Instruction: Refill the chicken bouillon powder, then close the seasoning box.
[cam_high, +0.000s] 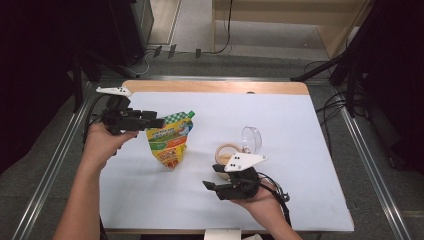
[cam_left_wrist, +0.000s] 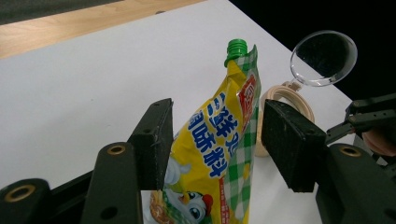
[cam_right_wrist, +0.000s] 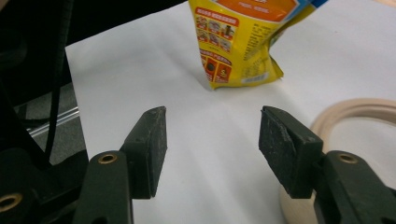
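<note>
A yellow and green seasoning pouch (cam_high: 168, 141) with a green screw cap (cam_left_wrist: 236, 48) stands upright on the white mat (cam_high: 290, 115), left of centre. My left gripper (cam_high: 156, 121) reaches it from the left, near its top. In the left gripper view the pouch (cam_left_wrist: 219, 154) sits between the jaws of the left gripper (cam_left_wrist: 215, 123); the left pad is right beside it and the right pad stands clear, so the jaws are open. My right gripper (cam_high: 212, 189) is held above the mat's front middle, open with nothing between its fingers (cam_right_wrist: 212, 135). Ahead of it is the pouch's lower end (cam_right_wrist: 238, 46).
A beige tape roll (cam_high: 226, 152) lies right of the pouch, with a clear round lens (cam_high: 253, 139) standing just behind it. Both are in the left gripper view, the roll (cam_left_wrist: 286, 100) and the lens (cam_left_wrist: 323, 58). The roll's rim (cam_right_wrist: 359, 109) is beside my right jaw.
</note>
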